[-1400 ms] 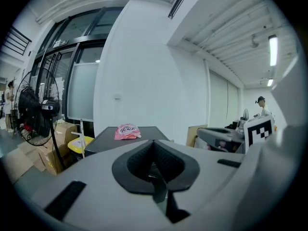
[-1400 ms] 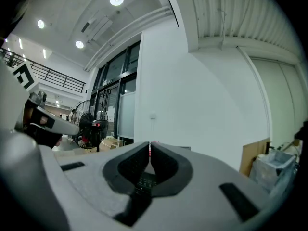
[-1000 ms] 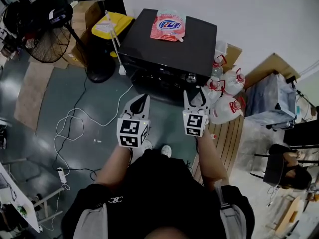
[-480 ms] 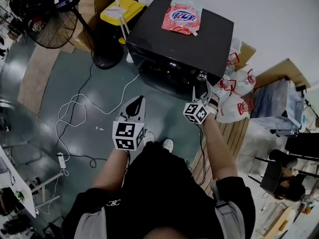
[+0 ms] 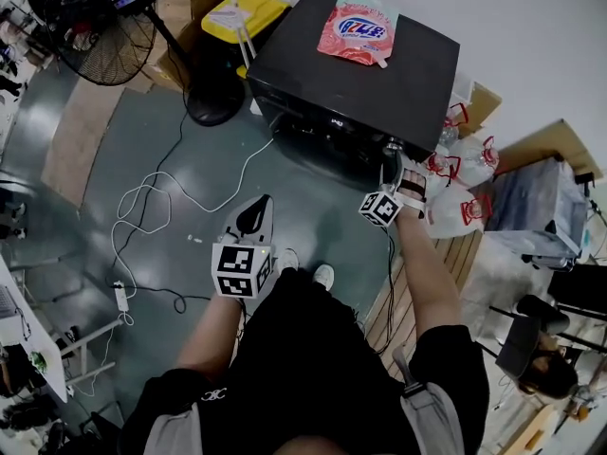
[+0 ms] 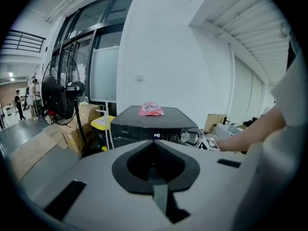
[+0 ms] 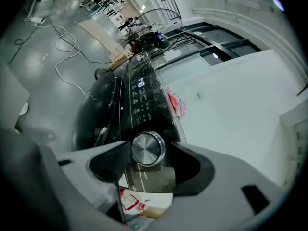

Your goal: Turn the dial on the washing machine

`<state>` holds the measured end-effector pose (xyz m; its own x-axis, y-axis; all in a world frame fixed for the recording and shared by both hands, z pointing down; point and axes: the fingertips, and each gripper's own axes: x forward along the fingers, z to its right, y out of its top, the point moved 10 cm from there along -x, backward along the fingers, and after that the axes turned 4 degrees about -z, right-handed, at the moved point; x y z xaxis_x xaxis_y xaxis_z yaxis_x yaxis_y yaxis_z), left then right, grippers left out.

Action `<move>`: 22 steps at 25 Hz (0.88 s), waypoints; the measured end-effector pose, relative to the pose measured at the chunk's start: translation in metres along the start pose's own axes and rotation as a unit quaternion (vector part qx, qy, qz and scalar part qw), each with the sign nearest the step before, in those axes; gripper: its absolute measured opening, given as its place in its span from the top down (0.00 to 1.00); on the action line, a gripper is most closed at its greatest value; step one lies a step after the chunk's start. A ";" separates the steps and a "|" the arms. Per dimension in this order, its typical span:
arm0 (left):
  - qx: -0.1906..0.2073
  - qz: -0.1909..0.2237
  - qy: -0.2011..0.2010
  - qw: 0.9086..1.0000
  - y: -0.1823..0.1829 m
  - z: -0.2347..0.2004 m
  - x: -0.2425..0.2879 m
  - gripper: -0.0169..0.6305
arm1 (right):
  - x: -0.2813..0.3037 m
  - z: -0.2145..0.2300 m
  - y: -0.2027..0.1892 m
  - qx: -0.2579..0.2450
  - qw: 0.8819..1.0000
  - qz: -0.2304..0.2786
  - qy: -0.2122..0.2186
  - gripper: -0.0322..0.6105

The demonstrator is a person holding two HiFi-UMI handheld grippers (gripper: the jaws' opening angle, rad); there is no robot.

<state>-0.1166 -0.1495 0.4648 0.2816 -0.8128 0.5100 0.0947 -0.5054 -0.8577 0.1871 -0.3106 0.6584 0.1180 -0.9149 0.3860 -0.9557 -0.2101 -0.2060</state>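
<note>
The black washing machine point(image 5: 360, 74) stands against the wall, its silver dial point(image 5: 392, 147) at the right end of the front panel. My right gripper point(image 5: 391, 169) reaches up to that dial. In the right gripper view the dial point(image 7: 147, 148) sits between the two spread jaws of the gripper point(image 7: 150, 151), which is open; a small gap shows on the right side. My left gripper point(image 5: 254, 218) hangs low over the floor, well short of the machine, its jaws point(image 6: 154, 142) shut with nothing in them. From there the dial point(image 6: 186, 136) shows beside the lit display.
A pink detergent pouch point(image 5: 357, 30) lies on the machine's top. White bags with red print point(image 5: 465, 188) crowd the floor right of the dial. A standing fan point(image 5: 95, 27), a yellow bin point(image 5: 248, 12) and loose cables point(image 5: 152, 207) are at the left.
My right gripper has gone forward and up from beside the left one until its jaws flank the dial. The left gripper has stayed low and dropped back slightly.
</note>
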 end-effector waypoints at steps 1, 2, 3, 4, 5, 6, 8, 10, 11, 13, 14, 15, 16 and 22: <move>0.001 -0.002 0.001 1.000 -0.001 0.001 -0.001 0.98 | 0.003 -0.001 -0.001 -0.010 1.000 0.000 -0.001 0.56; 0.001 -0.003 0.002 1.000 -0.002 0.001 -0.001 0.98 | 0.006 -0.003 -0.001 -0.019 1.000 -0.001 0.000 0.56; 0.002 -0.005 0.003 1.000 -0.002 0.001 -0.002 0.98 | 0.008 -0.005 -0.002 -0.027 1.000 -0.005 0.000 0.56; 0.003 -0.006 0.003 1.000 -0.003 0.002 -0.002 0.98 | 0.011 -0.007 -0.003 -0.034 0.999 -0.009 0.002 0.56; 0.003 -0.007 0.004 1.000 -0.003 0.002 -0.003 0.98 | 0.013 -0.009 -0.004 -0.042 0.999 -0.013 0.002 0.56; 0.004 -0.007 0.004 1.000 -0.003 0.003 -0.003 0.98 | 0.014 -0.011 -0.005 -0.048 0.999 -0.015 0.001 0.56; 0.007 -0.008 0.003 1.000 -0.003 0.004 -0.003 0.98 | 0.015 -0.014 -0.007 -0.058 0.998 -0.017 -0.005 0.56; 0.011 -0.008 0.000 1.000 -0.001 0.006 -0.002 0.98 | 0.017 -0.015 -0.009 -0.064 0.998 -0.021 -0.011 0.56; 0.013 -0.009 -0.001 1.000 0.000 0.007 -0.001 0.98 | 0.019 -0.016 -0.011 -0.067 0.997 -0.025 -0.012 0.56; 0.015 -0.010 -0.002 1.000 0.001 0.009 0.000 0.98 | 0.023 -0.016 -0.014 -0.071 0.997 -0.029 -0.015 0.56; 0.017 -0.010 -0.003 1.000 0.001 0.010 0.001 0.98 | 0.025 -0.016 -0.015 -0.070 0.997 -0.028 -0.017 0.56; 0.018 -0.010 -0.003 1.000 0.002 0.011 0.002 0.98 | 0.026 -0.015 -0.015 -0.067 0.997 -0.025 -0.018 0.56; 0.020 -0.010 -0.003 1.000 0.002 0.012 0.002 0.98 | 0.027 -0.014 -0.016 -0.065 0.997 -0.022 -0.020 0.56; 0.024 -0.012 -0.003 1.000 0.002 0.017 0.003 0.98 | 0.027 -0.014 -0.018 -0.042 0.999 -0.028 -0.014 0.57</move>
<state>-0.0990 -0.1480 0.4635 0.2852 -0.7982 0.5307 0.1477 -0.5104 -0.8471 0.2039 -0.3266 0.6857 0.1791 -0.9122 0.3684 -0.9662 -0.2336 -0.1087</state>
